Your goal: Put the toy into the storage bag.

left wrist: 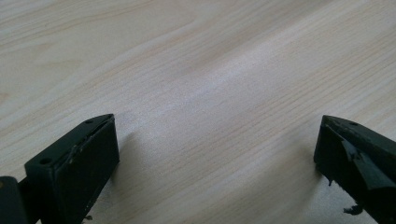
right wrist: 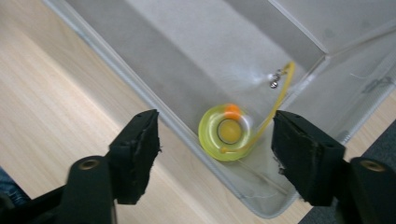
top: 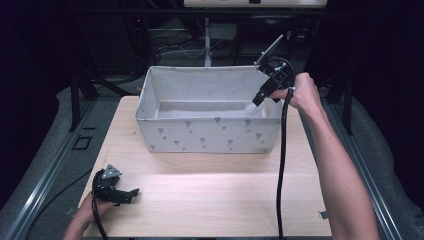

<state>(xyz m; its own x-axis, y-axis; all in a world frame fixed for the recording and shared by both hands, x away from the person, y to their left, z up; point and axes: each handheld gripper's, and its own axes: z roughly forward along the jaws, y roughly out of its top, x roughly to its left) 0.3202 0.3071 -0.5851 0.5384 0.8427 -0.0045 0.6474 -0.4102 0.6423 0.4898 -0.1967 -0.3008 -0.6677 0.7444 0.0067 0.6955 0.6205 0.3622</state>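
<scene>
Yellow ring toy point(right wrist: 227, 132) with cord, inside fabric box point(top: 210, 134), far right corner: probably light, slippery plastic; grip rim. Right gripper point(right wrist: 215, 140) wide above; left gripper point(left wrist: 217, 156) wide, empty, near left.

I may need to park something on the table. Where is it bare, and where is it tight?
The broad wooden strip between the fabric bin and the near table edge is bare, from the left gripper across to the right forearm. Beside the bin, only narrow margins remain. Inside, a yellow yo-yo lies near the right gripper.

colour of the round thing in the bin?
Translucent yellow ring with an orange bit; clearest in the right gripper view.
</scene>
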